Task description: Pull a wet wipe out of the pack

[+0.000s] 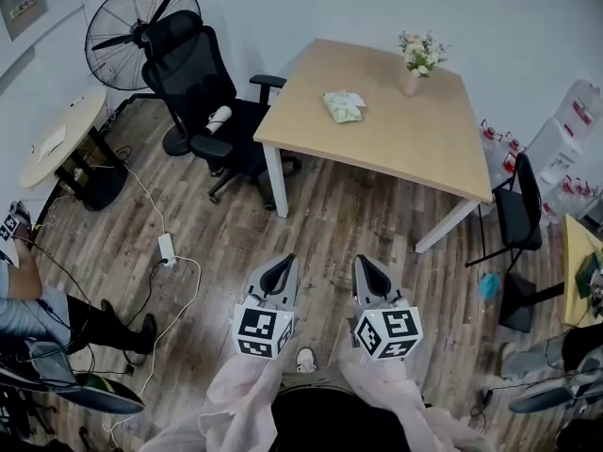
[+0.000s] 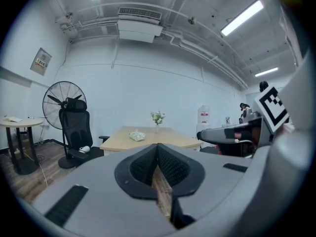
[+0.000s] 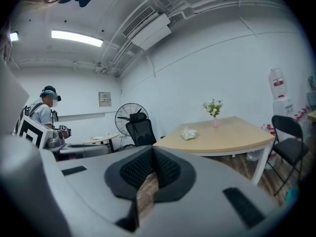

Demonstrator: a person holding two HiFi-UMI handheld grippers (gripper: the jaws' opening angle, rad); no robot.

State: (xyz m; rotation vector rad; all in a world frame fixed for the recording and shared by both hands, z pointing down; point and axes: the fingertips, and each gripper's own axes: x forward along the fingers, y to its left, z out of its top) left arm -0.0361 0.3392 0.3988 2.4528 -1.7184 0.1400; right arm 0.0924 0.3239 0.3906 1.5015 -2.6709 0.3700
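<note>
The green-and-white wet wipe pack lies on the light wooden table, near its far left side. In the left gripper view the pack shows far ahead, and in the right gripper view the pack is small and distant too. My left gripper and right gripper hang side by side over the wooden floor, well short of the table. Both point toward it. Each has its jaws pressed together with nothing between them.
A vase of flowers stands at the table's far side. A black office chair and a floor fan are to the left, a black chair to the right. Cables and a power strip lie on the floor.
</note>
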